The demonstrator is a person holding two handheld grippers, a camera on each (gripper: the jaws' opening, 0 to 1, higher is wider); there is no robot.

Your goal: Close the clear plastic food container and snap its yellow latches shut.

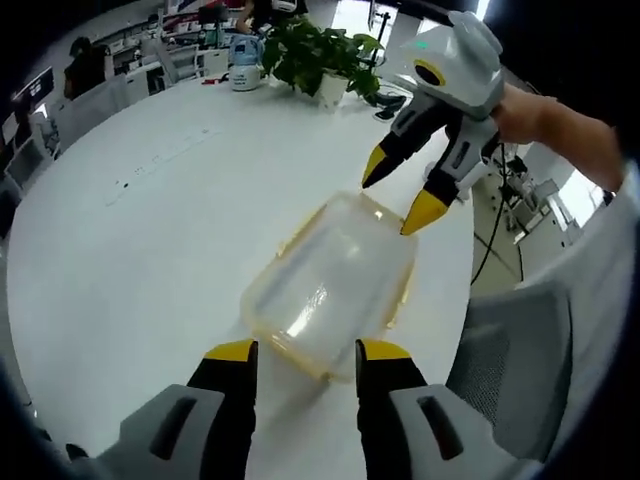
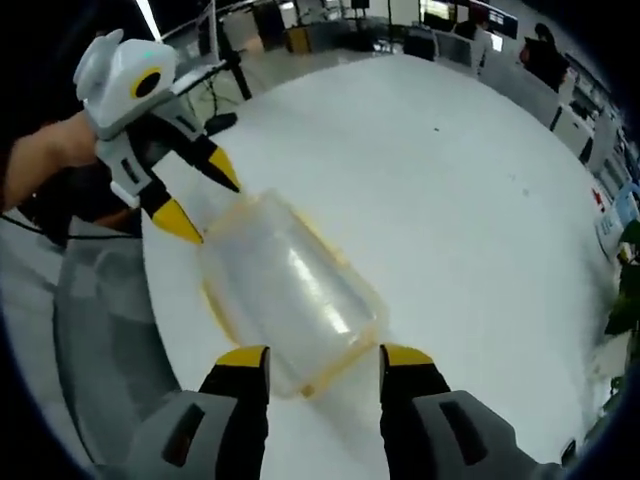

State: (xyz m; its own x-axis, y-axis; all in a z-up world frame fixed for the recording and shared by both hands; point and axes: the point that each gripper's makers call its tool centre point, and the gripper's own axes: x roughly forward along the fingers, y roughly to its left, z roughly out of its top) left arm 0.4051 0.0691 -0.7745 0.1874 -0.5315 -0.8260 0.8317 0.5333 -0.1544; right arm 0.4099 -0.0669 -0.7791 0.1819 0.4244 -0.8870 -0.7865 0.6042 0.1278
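The clear container (image 1: 330, 290), lid on, lies on the white table (image 1: 150, 250) near its edge. My left gripper (image 1: 305, 352) and right gripper (image 2: 322, 355) flank opposite ends, jaws apart, gripping nothing.

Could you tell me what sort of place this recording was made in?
Probably an open-plan office or lab: a large white table bearing a potted plant, rows of desks beyond, and a grey office chair alongside.
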